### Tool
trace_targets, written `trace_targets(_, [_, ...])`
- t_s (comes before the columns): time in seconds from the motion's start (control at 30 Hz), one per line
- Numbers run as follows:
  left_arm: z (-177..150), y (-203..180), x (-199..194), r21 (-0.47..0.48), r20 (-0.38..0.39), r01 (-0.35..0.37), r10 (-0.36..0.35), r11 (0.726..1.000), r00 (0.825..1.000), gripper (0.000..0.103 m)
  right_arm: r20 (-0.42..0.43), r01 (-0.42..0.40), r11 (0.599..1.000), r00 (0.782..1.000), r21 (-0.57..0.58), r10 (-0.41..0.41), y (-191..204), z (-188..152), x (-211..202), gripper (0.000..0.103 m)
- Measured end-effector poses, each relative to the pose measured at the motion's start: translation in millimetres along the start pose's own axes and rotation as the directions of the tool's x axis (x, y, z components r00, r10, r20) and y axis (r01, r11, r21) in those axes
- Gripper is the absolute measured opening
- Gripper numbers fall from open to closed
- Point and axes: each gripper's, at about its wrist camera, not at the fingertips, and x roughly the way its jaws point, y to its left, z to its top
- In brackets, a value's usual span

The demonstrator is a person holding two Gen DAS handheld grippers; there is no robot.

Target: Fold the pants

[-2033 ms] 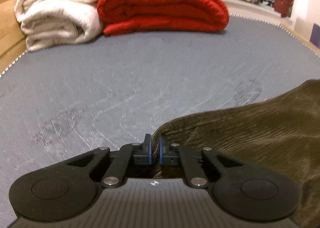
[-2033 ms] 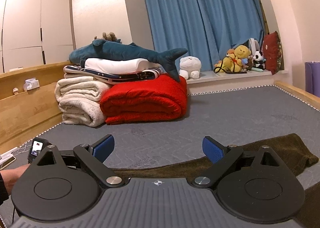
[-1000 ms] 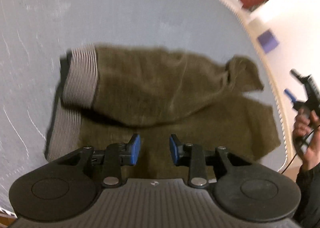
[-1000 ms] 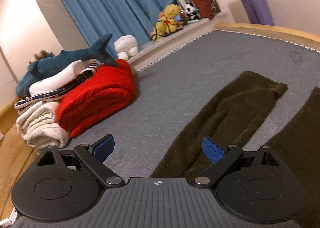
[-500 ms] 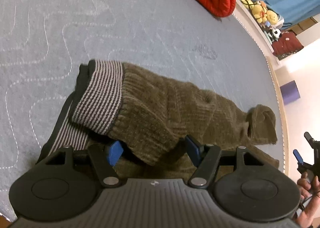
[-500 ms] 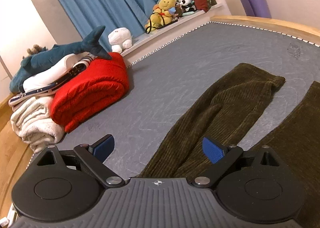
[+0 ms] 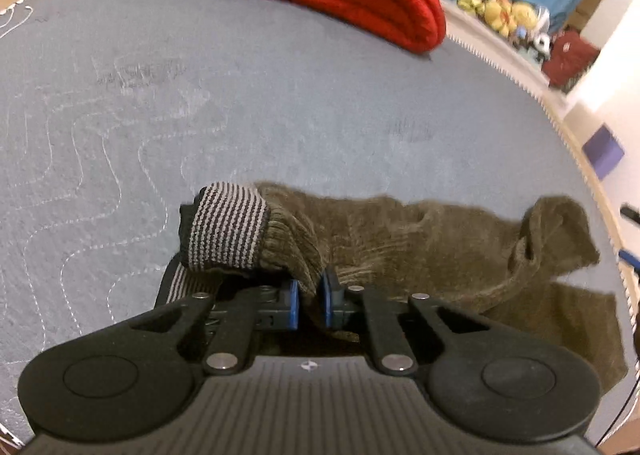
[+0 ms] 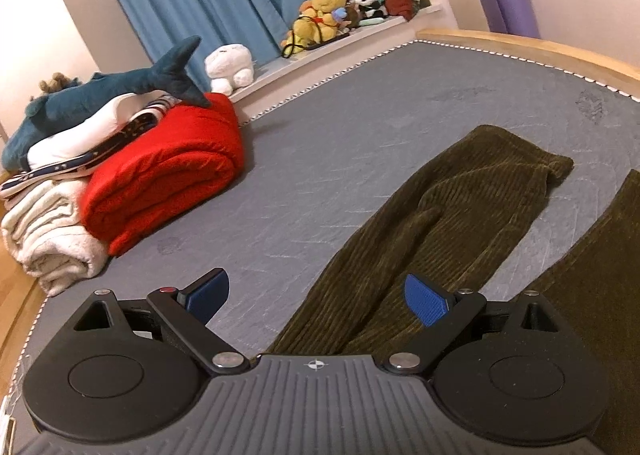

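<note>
1. Between the blue pads of the left gripper (image 7: 311,305) there's now a pinch of olive corduroy. Half a second back those jaws stood wide around that fold; now they've come together and are clamped on the pants (image 7: 400,251), just next to the striped waistband (image 7: 226,231).

2. So the grab at the waist end looks done on that side. The waistband is already flopped over onto itself, and I'd guess the next thing is dragging that end across to make the fold.

3. Right gripper (image 8: 316,297) is a different story: fingers spread wide, nothing between them, hanging over the upper part of one leg (image 8: 452,215). The view has crept a bit closer to the cloth than a moment ago, but no contact that I can see. The second leg runs along the right edge of that view.

4. Pants lie on the grey quilted mattress (image 7: 280,103), legs stretched toward the foot end, one cuff (image 7: 560,231) bunched up.

5. Further out: red blanket (image 8: 160,175), cream blanket (image 8: 52,239), plush shark (image 8: 108,89), stuffed toys (image 8: 320,19) on the sill by the blue curtain.

6. Writing or brands: nothing readable anywhere, just a little crosshair mark on each gripper body.
</note>
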Motion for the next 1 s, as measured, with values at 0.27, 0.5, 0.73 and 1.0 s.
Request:
trace_targets(0.27, [0, -3, 9, 0.025, -0.025, -0.009, 0.009, 1.000, 1.000, 0.013, -0.152, 0.096, 0.994, 0.983, -0.042, -0.101, 0, -14, 77, 0.095])
trace_targets(0.5, [3, -2, 8, 0.020, -0.026, -0.003, 0.004, 1.000, 1.000, 0.013, -0.256, 0.171, 0.972, 0.944, -0.163, -0.209, 22, -38, 129, 0.095])
trace_targets(0.73, [4, -1, 4, 0.023, -0.020, -0.001, 0.001, 1.000, 1.000, 0.013, -0.243, 0.244, 0.928, 0.917, -0.280, -0.315, 32, -52, 144, 0.071])
trace_targets(1.0, [2, 0, -6, 0.017, -0.002, 0.009, -0.009, 1.000, 1.000, 0.013, -0.154, 0.235, 0.952, 0.952, -0.196, -0.266, 15, -23, 103, 0.000])
